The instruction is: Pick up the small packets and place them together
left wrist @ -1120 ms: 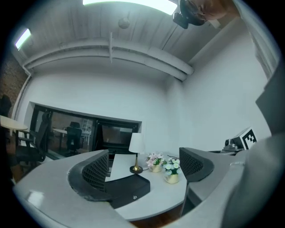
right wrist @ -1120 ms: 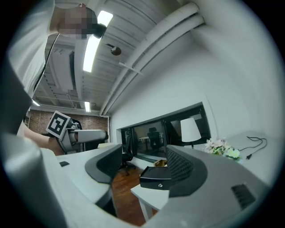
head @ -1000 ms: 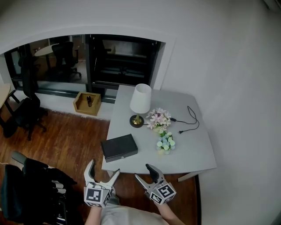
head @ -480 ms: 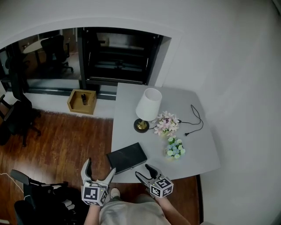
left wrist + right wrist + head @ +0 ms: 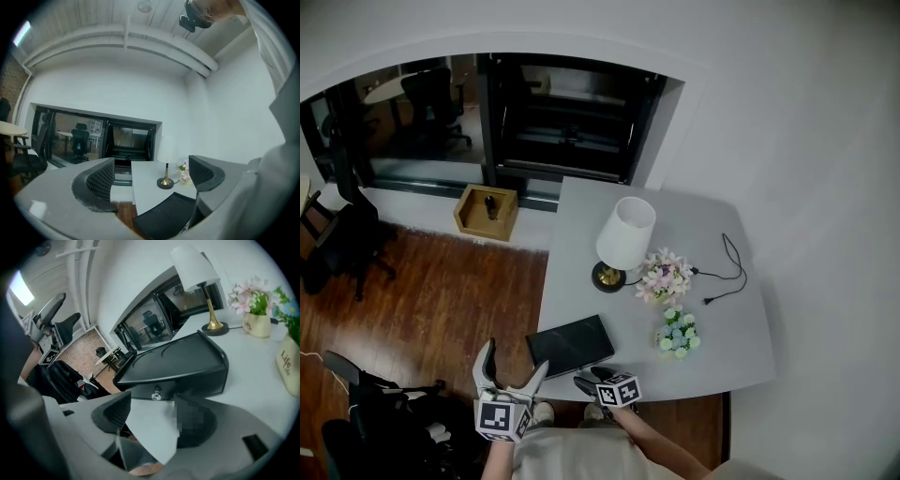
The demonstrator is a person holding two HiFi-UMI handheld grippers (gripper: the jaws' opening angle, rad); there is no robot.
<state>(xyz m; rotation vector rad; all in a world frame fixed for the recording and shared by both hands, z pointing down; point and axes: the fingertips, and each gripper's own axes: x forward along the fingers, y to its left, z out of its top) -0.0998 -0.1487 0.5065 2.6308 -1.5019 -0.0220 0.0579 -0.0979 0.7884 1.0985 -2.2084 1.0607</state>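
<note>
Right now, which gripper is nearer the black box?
Right. The right gripper, jaws closing on nothing, sits just before the black box; the left gripper hangs off the table's front-left corner, farther away.

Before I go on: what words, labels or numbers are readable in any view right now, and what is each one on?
"Life": on the cream pot at the right edge of the right gripper view; the smaller print under it is too blurred to read.
Pot of pink flowers: a faint mark, too small to read.
Black box: no text visible.
Head view and left gripper view: nothing readable.
</note>
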